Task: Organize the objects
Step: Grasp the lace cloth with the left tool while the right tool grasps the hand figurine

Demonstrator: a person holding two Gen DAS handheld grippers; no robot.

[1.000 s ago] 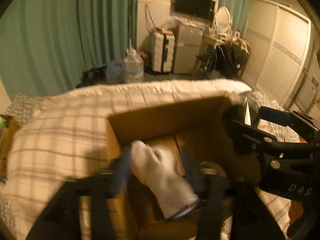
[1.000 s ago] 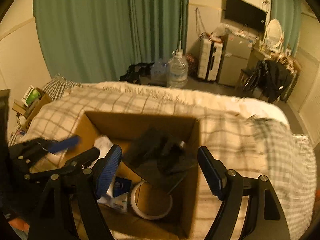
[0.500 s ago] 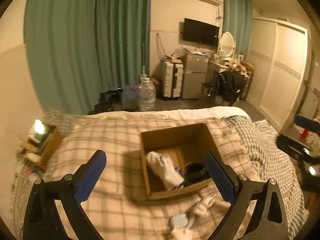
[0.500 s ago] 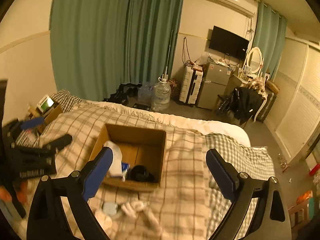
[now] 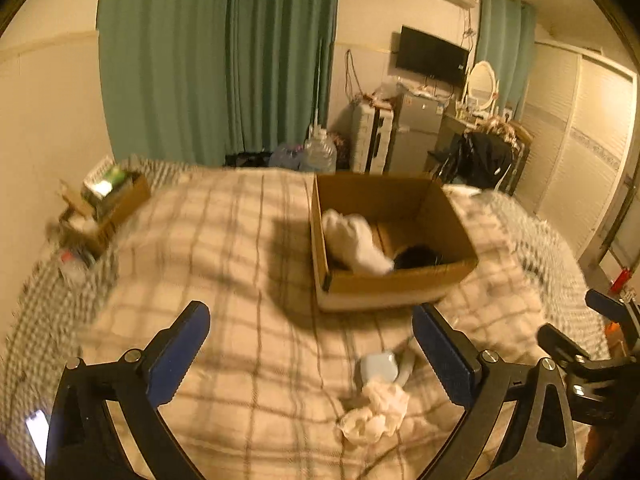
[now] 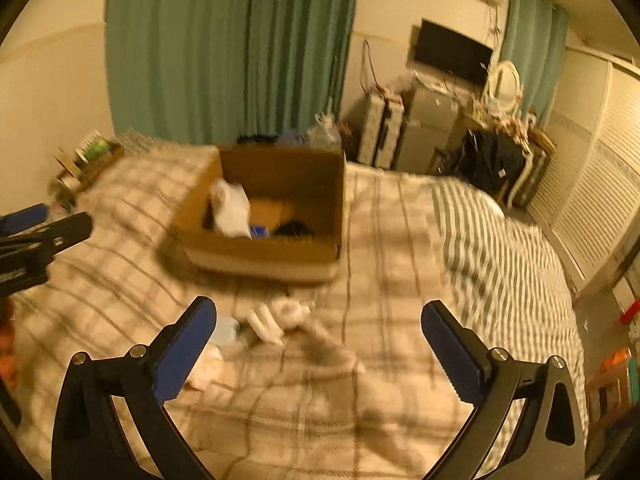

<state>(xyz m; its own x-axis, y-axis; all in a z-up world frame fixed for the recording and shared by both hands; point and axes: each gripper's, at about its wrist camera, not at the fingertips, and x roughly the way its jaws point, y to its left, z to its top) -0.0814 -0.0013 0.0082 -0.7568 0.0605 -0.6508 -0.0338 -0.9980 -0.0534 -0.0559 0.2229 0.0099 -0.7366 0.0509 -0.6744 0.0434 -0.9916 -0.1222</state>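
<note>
Both tongs, left [image 5: 310, 346] and right [image 6: 319, 338], have pulled back from the cardboard box [image 5: 390, 280], jaws apart, empty.
Risk: crumpled tissue [image 5: 376, 410] beside the box may tear or slip when pinched.

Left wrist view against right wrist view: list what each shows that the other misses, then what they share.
Only the left wrist view shows the pale blue pouch clearly, and a lit phone screen at the bed's edge. Only the right wrist view shows the small blue item inside the box and the striped bedding. Both show the cardboard box holding the white glove, crumpled white cloth on the plaid blanket, and an open, empty tool.
</note>
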